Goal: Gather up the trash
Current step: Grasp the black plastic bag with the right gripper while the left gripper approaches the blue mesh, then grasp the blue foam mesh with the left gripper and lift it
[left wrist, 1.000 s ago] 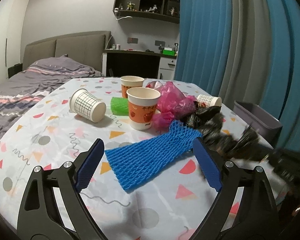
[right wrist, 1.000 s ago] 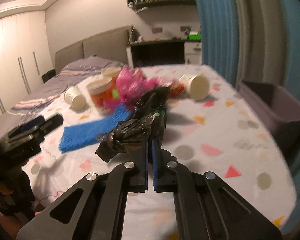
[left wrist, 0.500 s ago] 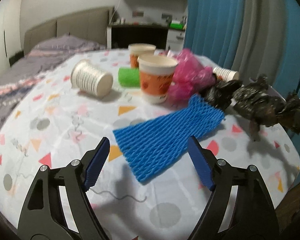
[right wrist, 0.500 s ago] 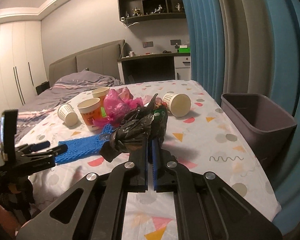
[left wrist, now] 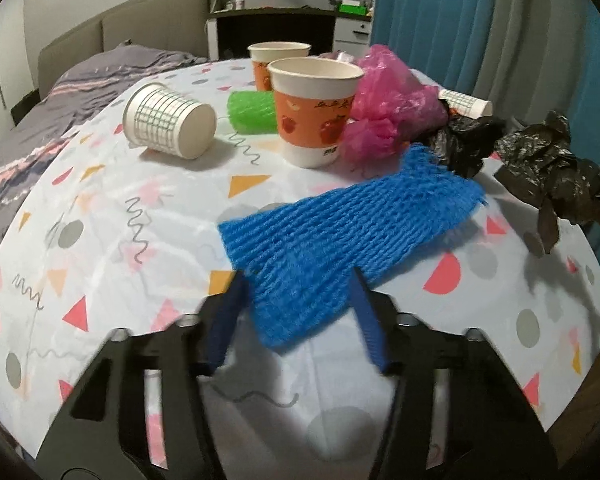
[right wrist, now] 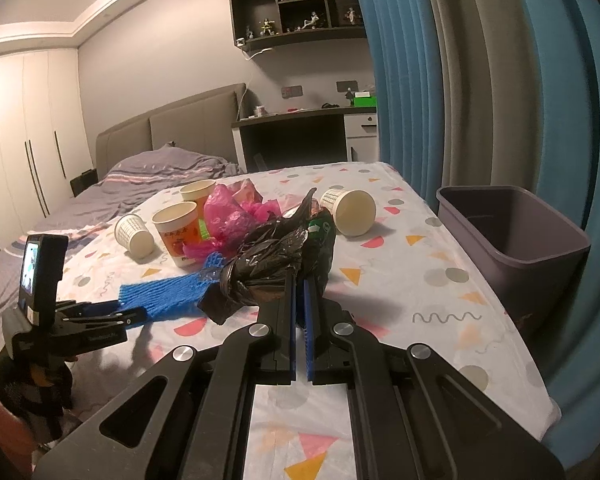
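My right gripper (right wrist: 299, 280) is shut on a crumpled black plastic bag (right wrist: 276, 256) and holds it above the table; the bag also shows in the left wrist view (left wrist: 548, 172). My left gripper (left wrist: 298, 284) is open, its blue pads on either side of the near end of a blue foam net (left wrist: 340, 224) that lies flat on the patterned tablecloth (left wrist: 100, 240). The left gripper (right wrist: 128, 314) shows in the right wrist view at the net's end (right wrist: 164, 292). A purple bin (right wrist: 508, 228) stands right of the table.
On the table are an upright orange cup (left wrist: 312, 116), a second orange cup (left wrist: 276, 60) behind it, a tipped grid-patterned cup (left wrist: 168, 120), a green foam net (left wrist: 252, 110), a pink plastic bag (left wrist: 388, 100), another black bag (left wrist: 468, 144) and a tipped cup (right wrist: 350, 210). Blue curtains hang right.
My left gripper has moved forward onto the blue net's near end and its jaws have narrowed around it. My right gripper has lifted the black bag higher.
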Tool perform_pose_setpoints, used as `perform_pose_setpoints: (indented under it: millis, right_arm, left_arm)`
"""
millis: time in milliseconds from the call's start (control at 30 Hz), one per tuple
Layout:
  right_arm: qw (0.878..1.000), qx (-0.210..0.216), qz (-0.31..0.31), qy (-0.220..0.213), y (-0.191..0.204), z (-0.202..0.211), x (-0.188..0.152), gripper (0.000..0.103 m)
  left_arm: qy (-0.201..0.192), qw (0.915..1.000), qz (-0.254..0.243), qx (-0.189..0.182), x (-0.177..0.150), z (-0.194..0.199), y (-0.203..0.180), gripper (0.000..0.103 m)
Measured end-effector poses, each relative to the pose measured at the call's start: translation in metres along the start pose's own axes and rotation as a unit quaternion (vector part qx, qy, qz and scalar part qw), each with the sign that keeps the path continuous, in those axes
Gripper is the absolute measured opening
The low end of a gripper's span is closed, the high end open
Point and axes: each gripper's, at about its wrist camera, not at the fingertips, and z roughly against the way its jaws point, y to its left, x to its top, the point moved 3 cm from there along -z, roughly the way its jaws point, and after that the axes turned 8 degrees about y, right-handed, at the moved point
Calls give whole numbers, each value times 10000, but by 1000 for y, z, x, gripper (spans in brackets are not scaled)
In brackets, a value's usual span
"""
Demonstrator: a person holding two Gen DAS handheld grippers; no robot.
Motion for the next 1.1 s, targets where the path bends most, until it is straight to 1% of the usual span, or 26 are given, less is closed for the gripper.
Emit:
perform_pose_setpoints:
  millis: [33,100,200,300,400,533,733,833,1000,1100]
  right_arm:
    - [10000,-2,-8,-2,-1,1,0,4]
    - [10000,-4,-13,-17,-2,2,0,4]
    - [10000,-20,7,-63,-1,6,1,4]
    - [9999,-35,-11,-113,-5,10,1,4]
    - [9999,-39,-45,-153,-9,14,3,4]
    - [9996,-77,-83,-254,-13,20,6,4]
    - [9990,-162,-117,-409,-21,31,10,4]
    - [9982,-227,-171,-529,-26,38,12,4]
    - [9958,-460,-288,-740,-43,50,20,4]
    - [9925,-728,-403,-897,-64,60,27,4]
  left_arm:
    - [-14,10000,-35,-20,1,0,-2,34]
    - [-58,9998,-133,-110,1,2,-8,15]
    - [-122,9996,-209,-126,0,5,-11,10]
    - [-233,9994,-29,-265,0,11,-6,9]
    - [-387,9980,123,-482,0,24,-5,9]
    - [-761,9952,28,-615,7,53,-13,9]
    - [-1320,9875,-142,-848,23,97,-31,9]
    - [-1551,9831,-266,-939,35,112,-46,9]
    - [-1652,9786,-497,-1117,55,117,-77,9]
    - [-1738,9745,-699,-1237,70,114,-103,9]
